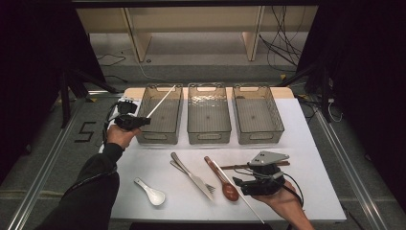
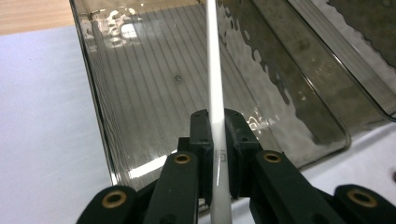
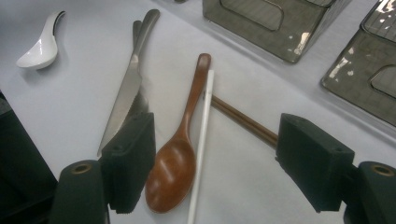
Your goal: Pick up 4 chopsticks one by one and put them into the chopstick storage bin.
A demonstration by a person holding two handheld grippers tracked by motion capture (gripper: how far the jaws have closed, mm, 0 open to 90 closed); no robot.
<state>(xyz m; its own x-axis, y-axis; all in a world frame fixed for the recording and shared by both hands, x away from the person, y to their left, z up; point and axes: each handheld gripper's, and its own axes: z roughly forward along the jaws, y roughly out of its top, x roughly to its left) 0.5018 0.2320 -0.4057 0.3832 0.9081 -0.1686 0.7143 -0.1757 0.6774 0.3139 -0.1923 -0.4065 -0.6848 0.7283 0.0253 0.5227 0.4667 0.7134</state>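
White slim plastic chopstick [image 2: 215, 93] is slanting over the leftmost smoky clear plastic bin [image 1: 160, 115] | left claw [image 2: 215, 154] is pinching its lower end tight | right claw [image 3: 215, 158] is gaping wide, gripping nothing, above a brown wooden spoon [image 3: 180, 149] and second white chopstick [image 3: 201, 140] on the white tabletop [image 1: 306, 143]

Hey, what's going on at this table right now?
A person is sorting cutlery into bins. The left tongs are shut on a white chopstick, holding it over the leftmost bin. The right tongs are open above a wooden spoon and a second white chopstick on the table.
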